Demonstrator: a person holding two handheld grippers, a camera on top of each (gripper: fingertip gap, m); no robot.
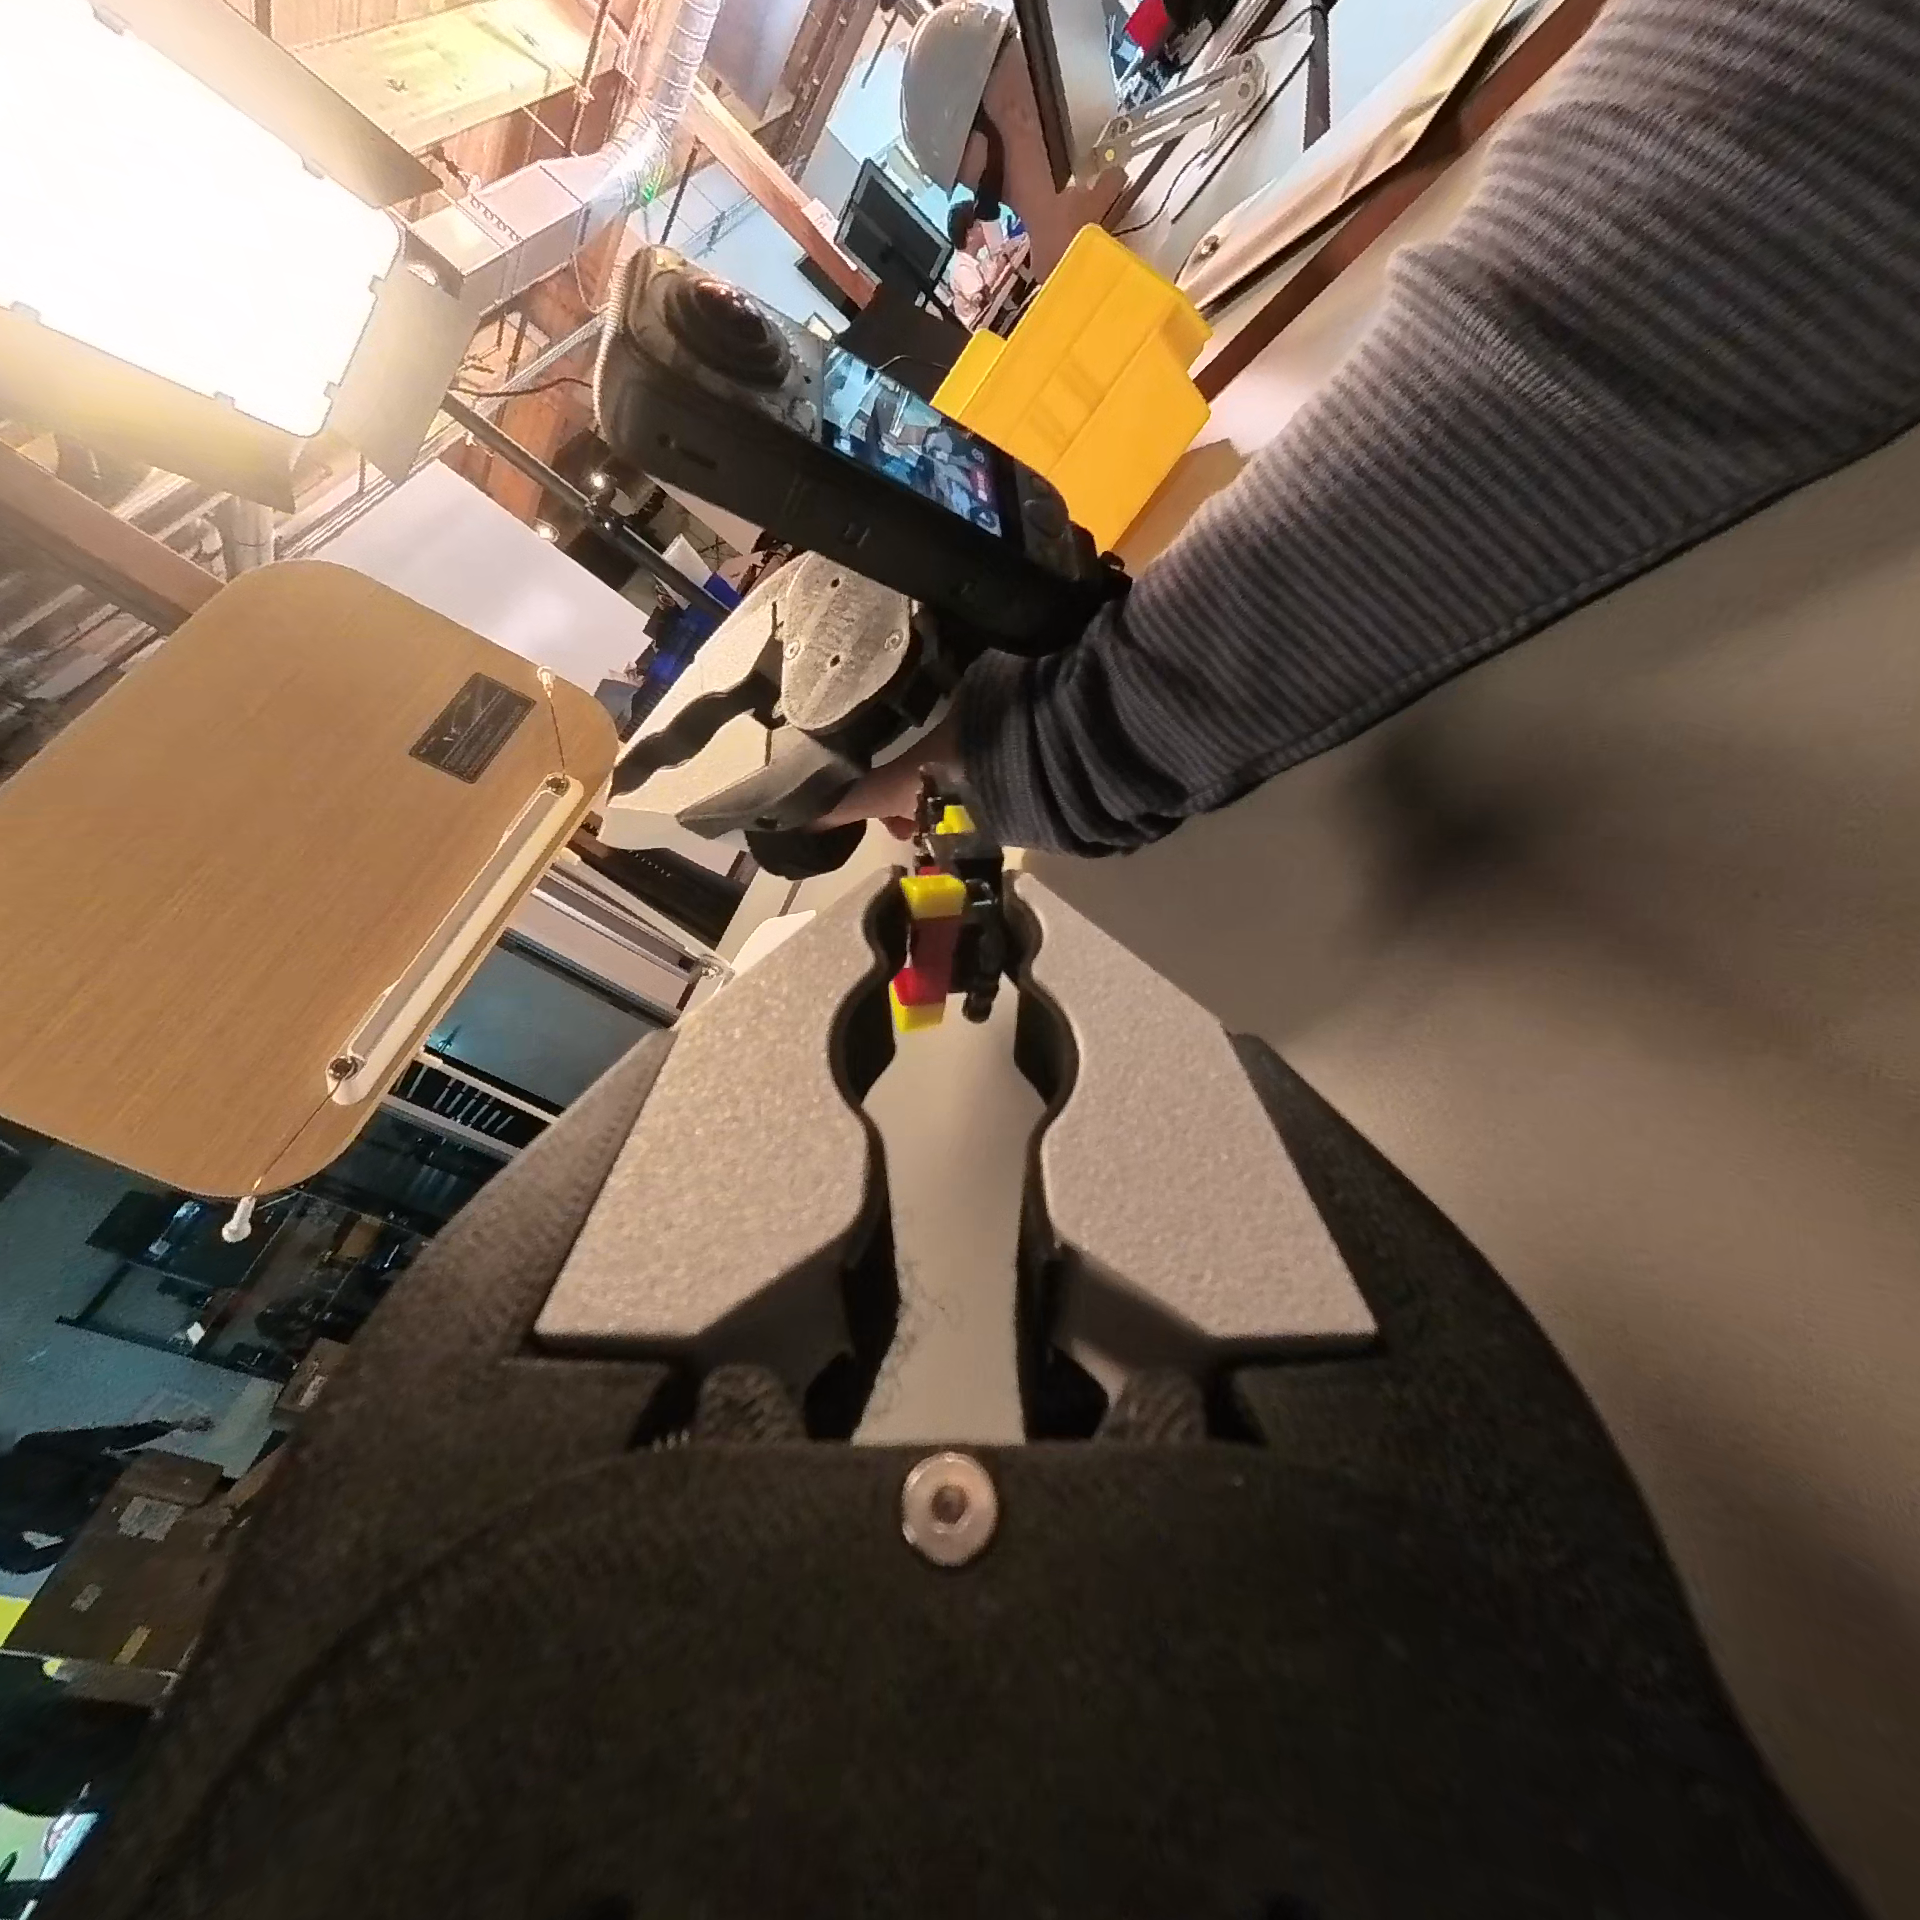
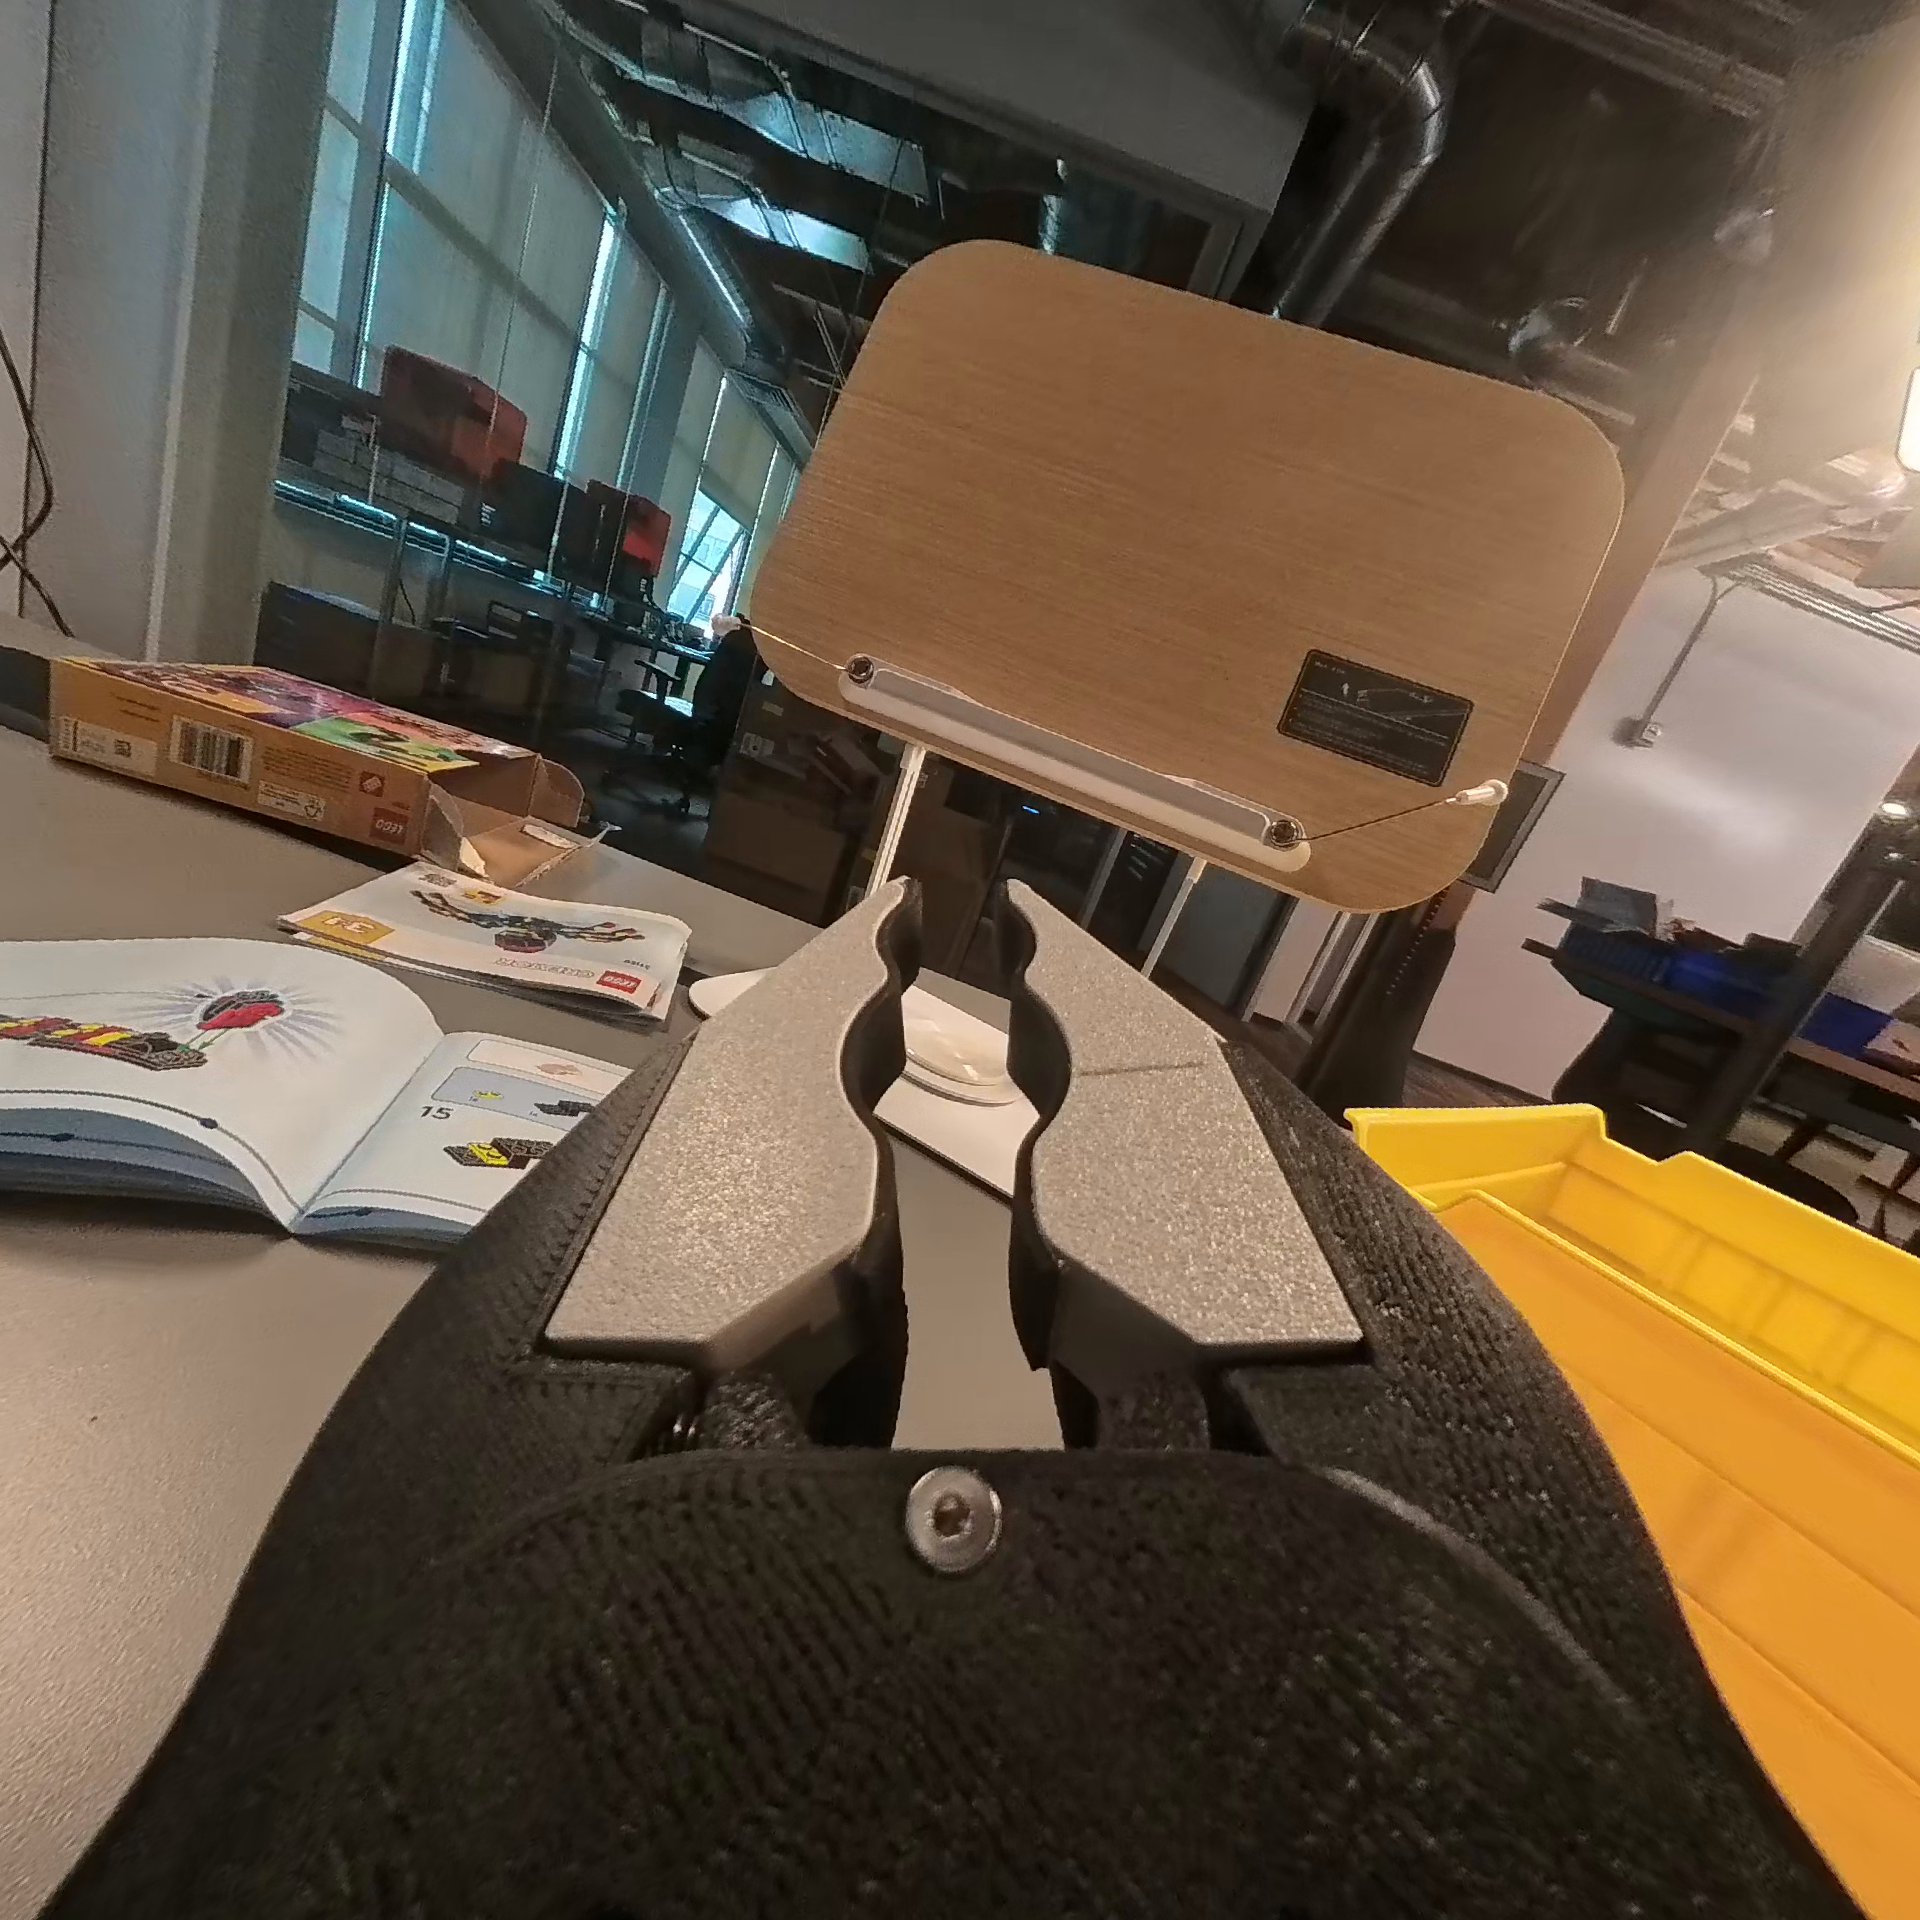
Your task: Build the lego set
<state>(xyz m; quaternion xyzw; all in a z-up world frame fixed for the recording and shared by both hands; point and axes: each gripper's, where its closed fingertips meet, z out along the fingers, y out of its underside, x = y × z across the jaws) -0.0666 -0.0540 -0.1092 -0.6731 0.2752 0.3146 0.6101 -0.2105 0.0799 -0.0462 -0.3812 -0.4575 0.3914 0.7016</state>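
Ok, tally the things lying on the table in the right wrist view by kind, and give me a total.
Instruction booklets: 2, one open, one closed
Cardboard box: 1
Yellow bin: 1
Wooden book stand: 1
Total: 5

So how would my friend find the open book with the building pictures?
Start at the wooden book stand standing on the grey table. Look left of the right gripper: the open instruction booklet lies flat nearest the camera. Unlike the closed booklet and cardboard box beyond, its pages are spread.
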